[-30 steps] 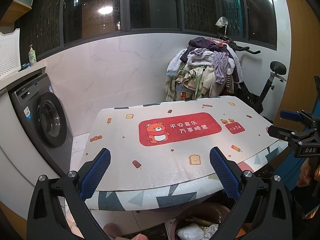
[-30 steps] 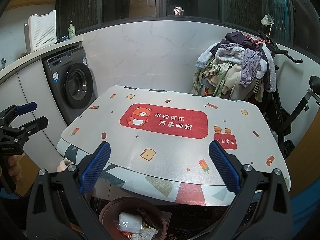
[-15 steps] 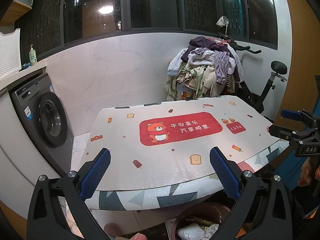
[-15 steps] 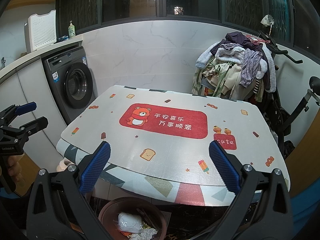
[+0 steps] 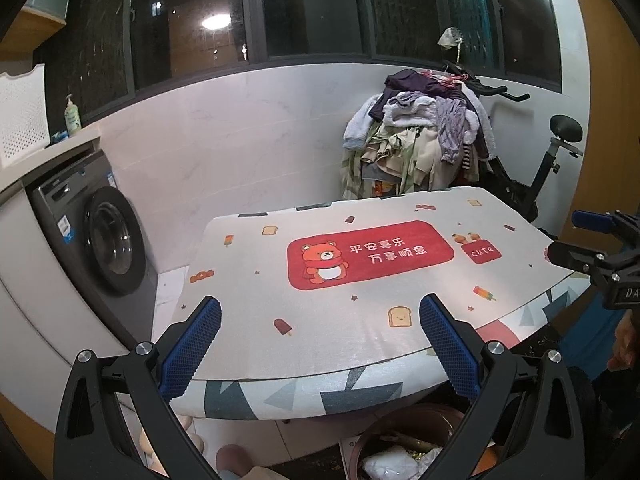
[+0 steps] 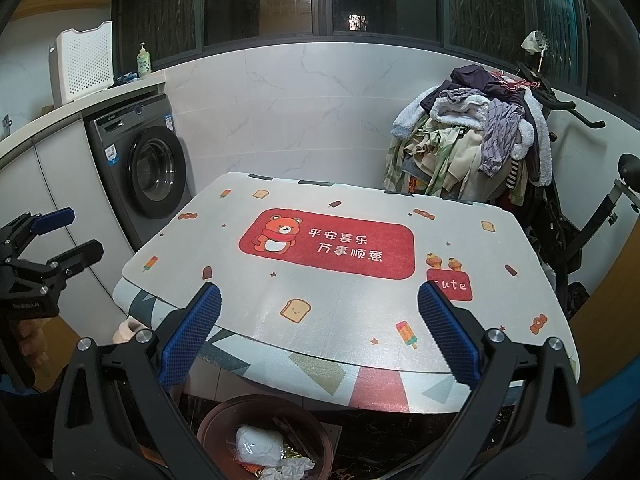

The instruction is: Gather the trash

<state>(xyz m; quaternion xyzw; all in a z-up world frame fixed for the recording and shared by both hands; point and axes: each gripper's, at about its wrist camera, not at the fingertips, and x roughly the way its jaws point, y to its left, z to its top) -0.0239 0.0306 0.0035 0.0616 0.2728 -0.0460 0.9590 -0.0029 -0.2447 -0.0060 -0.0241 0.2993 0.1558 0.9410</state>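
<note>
**Left wrist and right wrist views: both grippers empty above a bin of trash**

Left wrist view puts the left gripper (image 5: 320, 344) nearest, its blue-padded fingers (image 5: 191, 348) spread wide with nothing between them. Right wrist view shows the right gripper (image 6: 319, 336) the same way, fingers apart and empty. Each gripper also appears at the edge of the other's view, held by a hand that is only partly seen.

Just below the grippers, on the floor under the near edge of the table (image 6: 360, 376), stands a round brown bin (image 6: 216, 428). Inside it lies the trash (image 6: 258, 446): a white wad, crumpled paper, and what may be a foil wrapper, though the light there is dim.

The table carries a pale mat (image 6: 340, 304) printed with toast and ice-lolly motifs and a red panel with a bear (image 6: 278, 234). No loose object lies on it.

Beyond the table, a grey washing machine (image 6: 154, 168) sits under a counter to the left, with a white perforated basket (image 6: 82, 64) and a pump bottle (image 6: 143, 62) on top. To the right, a heap of clothes (image 6: 472, 148) is piled on an exercise bike (image 6: 580, 232). Dark windows run along the far wall.
</note>
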